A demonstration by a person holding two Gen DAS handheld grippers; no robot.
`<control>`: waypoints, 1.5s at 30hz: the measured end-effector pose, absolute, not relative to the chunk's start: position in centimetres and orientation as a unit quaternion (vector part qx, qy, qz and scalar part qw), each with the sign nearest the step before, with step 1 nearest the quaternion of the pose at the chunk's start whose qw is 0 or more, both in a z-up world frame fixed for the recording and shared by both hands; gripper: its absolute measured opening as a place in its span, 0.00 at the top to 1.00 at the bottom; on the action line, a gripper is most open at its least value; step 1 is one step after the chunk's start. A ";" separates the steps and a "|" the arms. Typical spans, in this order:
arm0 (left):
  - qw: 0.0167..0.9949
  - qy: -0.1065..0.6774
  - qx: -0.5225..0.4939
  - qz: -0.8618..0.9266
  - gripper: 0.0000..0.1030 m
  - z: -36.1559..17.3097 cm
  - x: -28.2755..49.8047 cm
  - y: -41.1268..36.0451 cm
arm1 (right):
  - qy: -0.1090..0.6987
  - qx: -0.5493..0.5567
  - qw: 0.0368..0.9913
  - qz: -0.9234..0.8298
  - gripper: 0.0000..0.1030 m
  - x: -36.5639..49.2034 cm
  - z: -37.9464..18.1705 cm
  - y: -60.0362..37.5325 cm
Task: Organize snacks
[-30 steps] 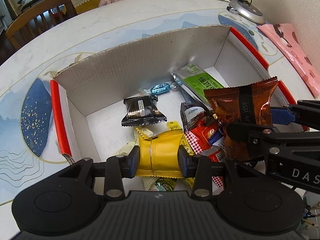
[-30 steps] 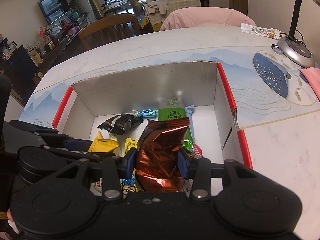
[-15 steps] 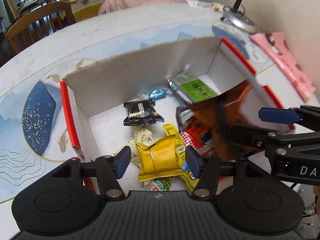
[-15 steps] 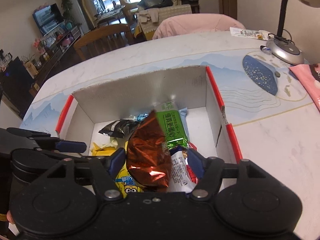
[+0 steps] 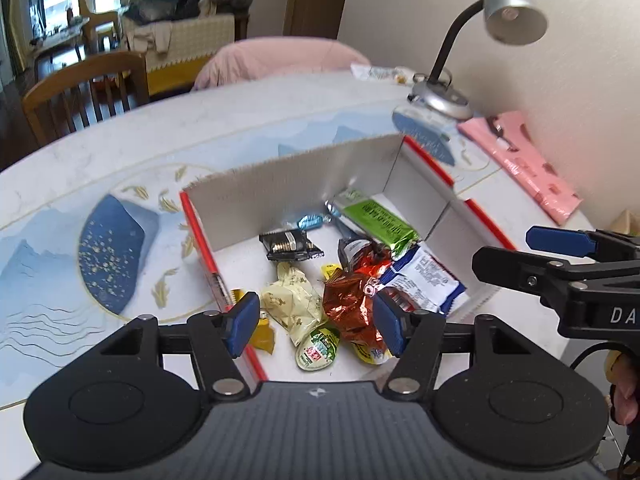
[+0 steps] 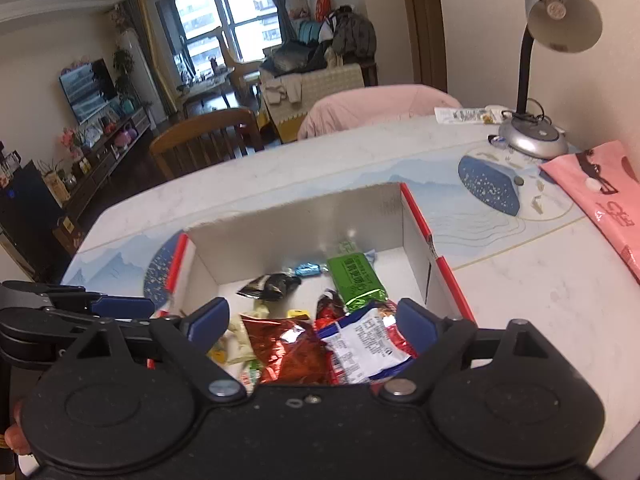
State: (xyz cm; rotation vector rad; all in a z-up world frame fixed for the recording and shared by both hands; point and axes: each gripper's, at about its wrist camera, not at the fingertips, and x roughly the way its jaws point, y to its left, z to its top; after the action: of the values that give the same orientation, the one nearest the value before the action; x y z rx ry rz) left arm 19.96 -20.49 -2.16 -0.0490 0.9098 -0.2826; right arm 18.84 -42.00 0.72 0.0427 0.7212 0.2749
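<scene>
- Above the near end of the cardboard box (image 5: 304, 178), the left gripper (image 5: 316, 326) is held with its jaws partly apart and nothing between the pads; its jaws have just been opening, and the yellow packet (image 5: 264, 334) is seen lying low in the box beside the left pad.
- Over the same box, the right gripper (image 6: 312, 322) is held with its jaws spread wide and empty, having just been opening; the copper foil packet (image 6: 288, 350) is seen resting on the heap below.
- The snacks are gathered inside the box: the green bar (image 5: 376, 220) toward the far right corner, the black packet (image 5: 290, 245) near the middle, the cream packet (image 5: 294, 302) and the white-and-blue packet (image 5: 424, 280) nearer the front.
- A collision between the two grippers could be caused by how close together they are held over the box.
- The copper foil packet, perched on loose wrappers, could slide off if the heap is nudged.
- The low near wall could be caught by a pad on a later reach, and the box shifted.
- The box's near edge is hidden by both gripper bodies, so it cannot be told what lies there.
- The far wall is blurred, and the wrapper print cannot be read.
- Snacks buried under the heap cannot be counted.
</scene>
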 end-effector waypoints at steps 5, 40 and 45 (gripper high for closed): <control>0.901 0.408 -0.033 -0.144 0.30 -0.3 17.4 -18.9 | 0.322 0.017 0.936 0.138 0.04 16.4 1.9 -40.8; 0.920 0.356 -0.057 -0.152 0.16 2.0 10.9 -15.5 | 0.266 0.041 0.960 0.078 0.00 10.4 1.4 -38.8; 0.921 0.353 -0.060 -0.151 0.16 2.1 10.7 -15.4 | 0.259 0.040 0.962 0.075 0.00 10.5 1.5 -38.8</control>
State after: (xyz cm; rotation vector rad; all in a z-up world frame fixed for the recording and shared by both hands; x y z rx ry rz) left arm 10.74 -15.42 2.10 -0.1238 0.7261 -0.3105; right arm 10.46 -38.77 1.51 0.0815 0.5246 0.1513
